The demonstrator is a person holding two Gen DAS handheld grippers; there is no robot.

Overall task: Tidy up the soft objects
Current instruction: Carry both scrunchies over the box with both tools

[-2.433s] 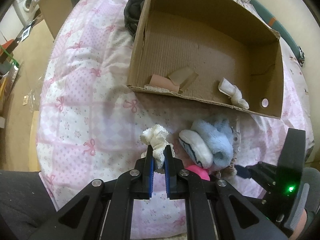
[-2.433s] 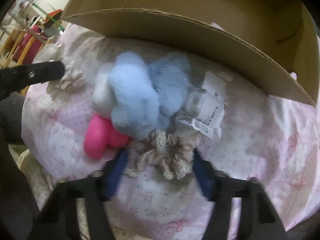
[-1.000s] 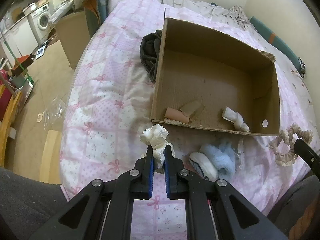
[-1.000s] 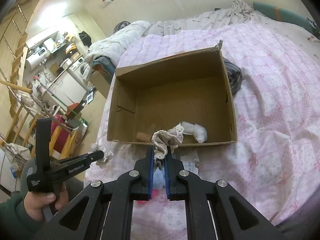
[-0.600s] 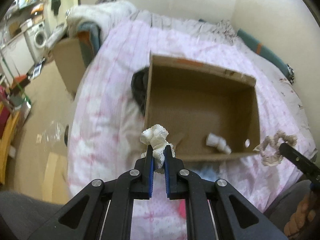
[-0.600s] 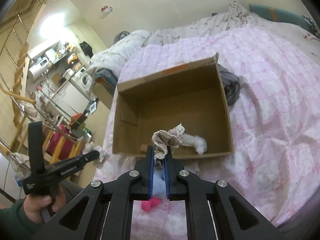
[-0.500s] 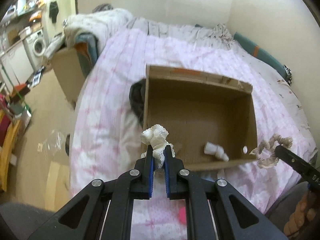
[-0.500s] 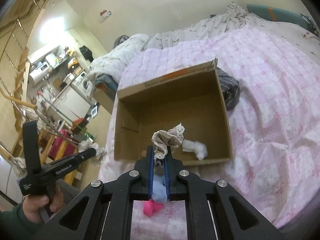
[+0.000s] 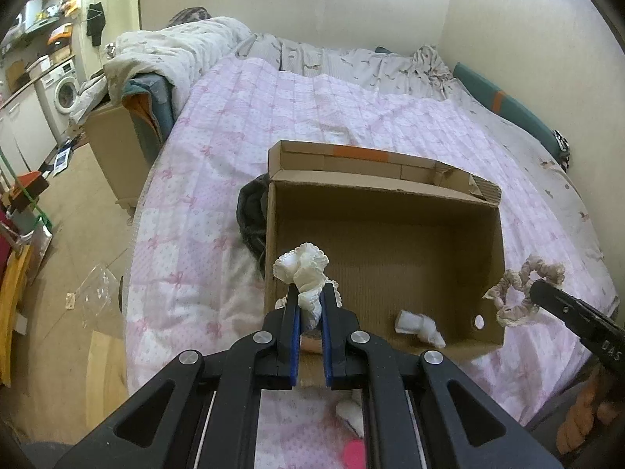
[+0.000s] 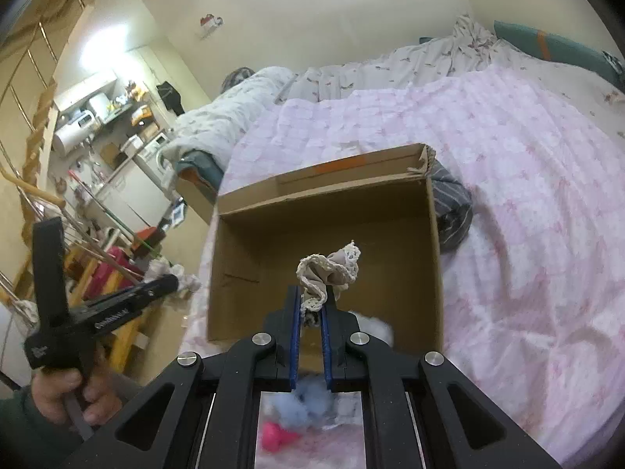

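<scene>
An open cardboard box sits on the pink quilted bed; it also shows in the right wrist view. My left gripper is shut on a white lace scrunchie and holds it high over the box's near left corner. My right gripper is shut on a beige lace scrunchie above the box's near edge; that scrunchie also shows in the left wrist view by the box's right wall. A white soft item lies inside the box.
A fluffy blue item and a pink item lie on the quilt in front of the box. Dark clothing lies against the box's left side. The bed edge and floor fall away to the left.
Both grippers have risen well above the bed with their scrunchies and now hang over the box's near edge. The right one picked up the beige scrunchie from the quilt.
</scene>
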